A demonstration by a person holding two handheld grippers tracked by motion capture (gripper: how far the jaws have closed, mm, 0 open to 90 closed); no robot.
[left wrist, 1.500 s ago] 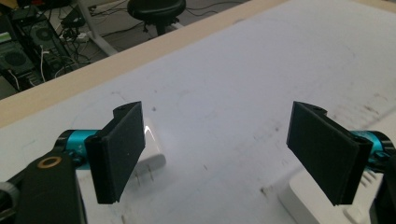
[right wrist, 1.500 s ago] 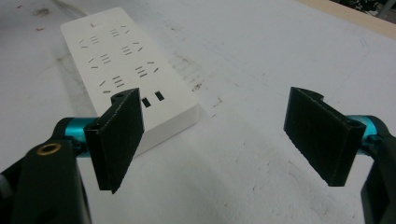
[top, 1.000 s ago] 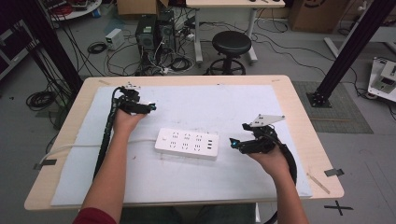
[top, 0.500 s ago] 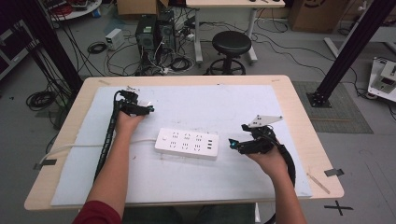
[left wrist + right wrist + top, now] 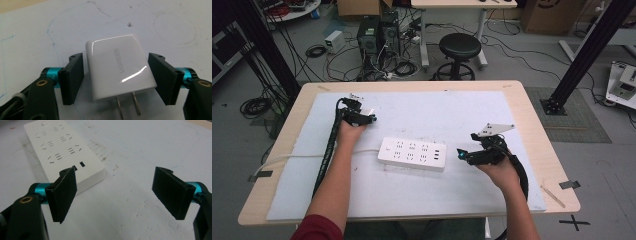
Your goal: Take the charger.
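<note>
Wooden table under white mat (marked)

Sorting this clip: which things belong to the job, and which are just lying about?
In the job:
white charger, between the left tool's closing jaws
power strip
right tool, open

Lying about:
stool
floor cables

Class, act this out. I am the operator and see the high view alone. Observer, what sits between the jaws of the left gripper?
Observer: A white charger marked UGREEN, lying flat on the mat.
Operator: Is it gripped?
Observer: The left gripper has just been closing its jaws around the charger's sides. I cannot tell whether they press on it.
Operator: And the right gripper?
Observer: The right gripper has its jaws wide open with nothing between them. The USB end of the power strip lies just beyond one jaw.
</note>
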